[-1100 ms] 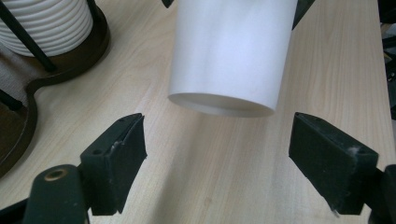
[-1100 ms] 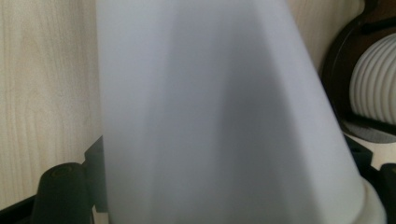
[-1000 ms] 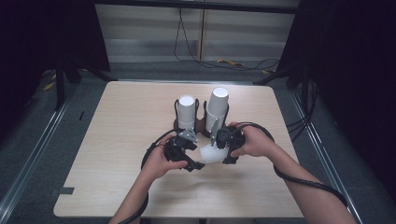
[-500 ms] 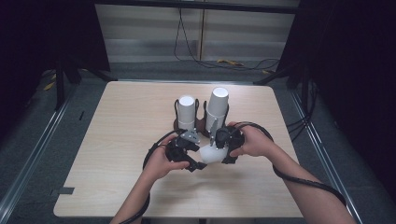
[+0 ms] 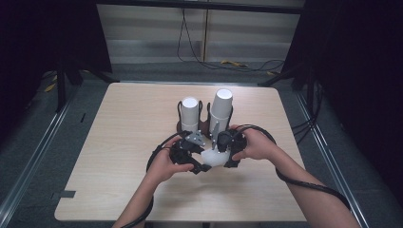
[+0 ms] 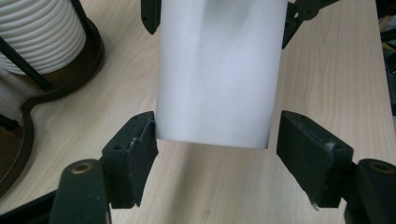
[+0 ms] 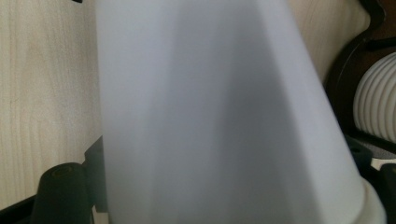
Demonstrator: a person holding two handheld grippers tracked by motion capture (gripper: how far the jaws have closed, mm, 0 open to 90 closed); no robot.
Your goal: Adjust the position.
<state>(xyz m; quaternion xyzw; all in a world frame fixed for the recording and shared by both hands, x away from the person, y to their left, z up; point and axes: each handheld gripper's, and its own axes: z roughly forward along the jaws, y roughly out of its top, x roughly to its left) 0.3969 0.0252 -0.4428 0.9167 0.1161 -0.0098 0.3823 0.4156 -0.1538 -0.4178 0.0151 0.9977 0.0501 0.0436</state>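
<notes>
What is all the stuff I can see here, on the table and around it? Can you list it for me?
White paper cup: one, lying between the two grippers near the table's front.
Ribbed white cup stacks: two, upright in the holder at mid-table, the right one taller.
Dark wire cup holder: one, brown-black, behind the hands.
Table: one, light wood.
Cables: several, black and yellow, on the floor beyond the table.
Left hand-held gripper: black, jaws around the cup's end, one pad touching, the other just off it.
Right hand-held gripper: black, cup between its jaws.
</notes>
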